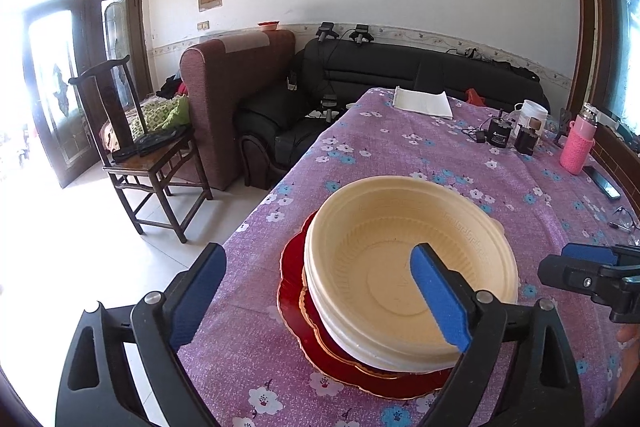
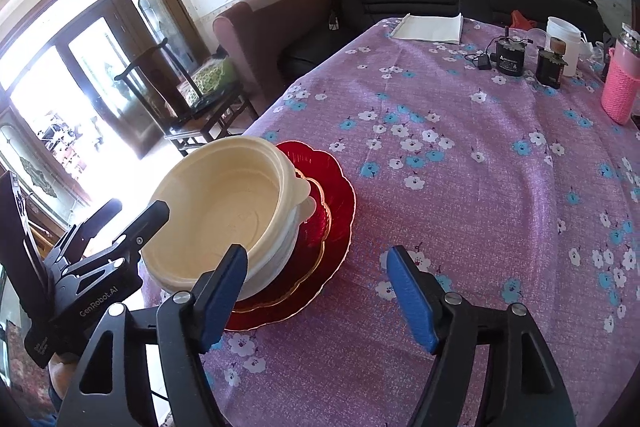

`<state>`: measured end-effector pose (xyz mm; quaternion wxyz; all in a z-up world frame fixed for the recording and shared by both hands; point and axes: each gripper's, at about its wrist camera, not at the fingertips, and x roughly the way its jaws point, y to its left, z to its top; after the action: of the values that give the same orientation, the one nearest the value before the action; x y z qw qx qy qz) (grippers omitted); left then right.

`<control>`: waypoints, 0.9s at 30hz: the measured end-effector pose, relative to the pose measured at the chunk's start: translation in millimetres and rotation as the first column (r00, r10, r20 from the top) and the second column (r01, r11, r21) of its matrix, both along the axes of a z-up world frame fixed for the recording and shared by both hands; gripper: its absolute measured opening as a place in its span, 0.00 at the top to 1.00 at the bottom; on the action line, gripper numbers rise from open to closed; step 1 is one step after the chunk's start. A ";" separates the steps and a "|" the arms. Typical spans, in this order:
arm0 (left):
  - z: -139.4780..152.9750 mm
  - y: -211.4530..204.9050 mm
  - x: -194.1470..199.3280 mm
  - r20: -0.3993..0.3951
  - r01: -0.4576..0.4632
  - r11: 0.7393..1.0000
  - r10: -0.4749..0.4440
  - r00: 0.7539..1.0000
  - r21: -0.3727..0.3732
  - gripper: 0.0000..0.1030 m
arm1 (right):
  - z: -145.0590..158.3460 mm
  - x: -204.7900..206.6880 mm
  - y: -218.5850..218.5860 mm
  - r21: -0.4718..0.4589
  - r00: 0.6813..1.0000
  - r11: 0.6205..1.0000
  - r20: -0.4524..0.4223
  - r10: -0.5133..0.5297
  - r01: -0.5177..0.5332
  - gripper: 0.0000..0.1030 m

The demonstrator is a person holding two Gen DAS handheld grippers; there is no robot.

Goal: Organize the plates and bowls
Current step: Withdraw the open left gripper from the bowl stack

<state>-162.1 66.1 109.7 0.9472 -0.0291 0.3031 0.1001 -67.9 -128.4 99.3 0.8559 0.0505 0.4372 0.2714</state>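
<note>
Two tools (image 1: 316, 297) (image 2: 316, 297) open, stacked cream bowls (image 1: 408, 267), two red plates (image 2: 336, 203)

bowls (image 1: 408, 267) stacked on plates (image 1: 292, 267) at the table's (image 1: 440, 155) near corner.

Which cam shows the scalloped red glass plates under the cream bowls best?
Right wrist: the scalloped red glass plates show a broad unobstructed arc with their gold rims, beside the stacked cream plastic bowls. In the left wrist view, the bowls cover most of the plates.
</note>
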 end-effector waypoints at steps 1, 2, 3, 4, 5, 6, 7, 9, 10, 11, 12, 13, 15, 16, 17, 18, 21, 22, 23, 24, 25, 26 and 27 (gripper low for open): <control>-0.2 -0.2 -0.7 0.002 -0.002 1.000 0.002 1.000 0.001 0.08 | -0.1 -0.9 -0.5 -0.001 1.000 1.000 0.003 -0.001 0.001 0.25; -0.5 -0.1 -1.5 0.004 -0.007 1.000 0.007 1.000 0.001 0.06 | -0.4 -2.0 -1.0 -0.003 1.000 1.000 0.007 -0.003 0.003 0.25; -0.8 -0.1 -2.3 0.007 -0.012 1.000 0.012 1.000 0.002 0.05 | -0.6 -3.8 -1.5 -0.004 1.000 1.000 0.010 -0.005 0.005 0.25; -0.8 0.1 -3.1 0.010 -0.016 1.000 0.016 1.000 0.000 0.04 | -1.2 -5.2 -1.8 -0.006 1.000 1.000 0.014 -0.006 0.006 0.24; -1.3 0.4 -4.5 0.015 -0.020 1.000 0.020 1.000 -0.001 0.04 | -2.1 -7.0 -2.2 -0.007 1.000 1.000 0.021 -0.006 0.006 0.24; -1.4 0.9 -5.8 0.020 -0.024 1.000 0.024 1.000 -0.002 0.03 | -3.3 -8.5 -2.6 -0.009 1.000 1.000 0.027 -0.008 0.009 0.24; -1.6 0.7 -6.7 0.025 -0.028 1.000 0.028 0.999 -0.004 0.02 | -4.8 -11.1 -3.0 -0.011 0.999 1.000 0.035 -0.011 0.011 0.23; -3.1 0.8 -11.0 0.045 -0.037 0.999 0.038 0.998 -0.011 0.01 | -8.3 -15.0 -4.7 -0.005 0.999 1.000 0.045 -0.006 0.006 0.23; -4.0 0.9 -13.8 0.057 -0.040 0.999 0.041 0.998 -0.013 0.01 | -10.2 -17.2 -6.1 0.000 0.999 1.000 0.054 -0.007 0.007 0.22; -5.1 1.0 -17.0 0.070 -0.043 0.999 0.044 0.997 -0.017 0.00 | -12.0 -19.3 -6.7 0.001 0.998 1.000 0.065 -0.010 0.010 0.21; -6.8 1.3 -21.5 0.085 -0.044 0.999 0.046 0.995 -0.021 0.00 | -14.9 -21.8 -8.3 0.003 0.997 1.000 0.080 -0.014 0.014 0.21; -8.2 1.5 -25.1 0.094 -0.042 0.999 0.044 0.995 -0.023 0.00 | -17.8 -23.9 -9.5 0.001 0.996 1.000 0.091 -0.016 0.016 0.20; -10.2 1.4 -33.0 0.116 -0.031 0.999 0.034 0.993 -0.031 0.00 | -24.0 -25.9 -11.4 0.008 0.995 1.000 0.099 -0.012 0.012 0.20; -10.3 2.0 -36.3 0.124 -0.022 0.999 0.026 0.992 -0.036 0.00 | -28.1 -26.3 -12.3 0.016 0.996 1.000 0.094 -0.007 0.006 0.20; -10.2 3.5 -40.2 0.135 -0.004 0.999 0.010 0.991 -0.043 0.00 | -32.7 -26.1 -13.3 0.020 0.997 1.000 0.083 -0.005 0.003 0.20; -9.8 4.2 -42.8 0.142 0.012 0.999 -0.006 0.990 -0.044 0.00 | -36.8 -25.6 -14.2 0.022 0.997 1.000 0.074 -0.006 0.005 0.20; -11.1 16.6 -46.6 0.127 0.044 0.997 -0.036 0.991 -0.059 0.00 | -42.6 -21.0 -18.1 0.016 0.999 1.000 0.049 -0.017 0.016 0.20; -13.2 25.1 -47.0 0.122 0.069 0.992 -0.057 0.991 -0.102 0.00 | -42.3 -19.0 -20.1 0.011 0.999 1.000 0.046 -0.028 0.028 0.20; -17.3 34.5 -44.6 0.104 0.102 0.981 -0.086 0.991 -0.164 0.00 | -41.1 -16.4 -23.0 0.023 0.999 0.999 0.041 -0.033 0.032 0.20; -23.8 41.4 -41.0 0.076 0.127 0.966 -0.113 0.991 -0.225 0.00 | -39.4 -14.2 -25.3 0.043 0.999 0.999 0.035 -0.029 0.028 0.20; -30.9 50.1 -37.2 0.056 0.146 0.945 -0.135 0.989 -0.292 0.01 | -38.2 -11.5 -27.1 0.057 0.999 0.998 0.028 -0.029 0.028 0.20; -38.5 61.9 -32.5 0.046 0.157 0.915 -0.150 0.988 -0.371 0.07 | -37.5 -9.9 -27.9 0.063 0.999 0.998 0.020 -0.033 0.031 0.21; -44.5 69.7 -30.4 0.043 0.156 0.893 -0.152 0.987 -0.421 0.12 | -37.6 -6.8 -28.1 0.074 0.999 0.997 0.006 -0.032 0.032 0.21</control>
<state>-192.5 135.8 65.2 0.9246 -0.2102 0.3146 -0.0435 -74.7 -156.5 61.7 0.8594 0.0879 0.4228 0.2738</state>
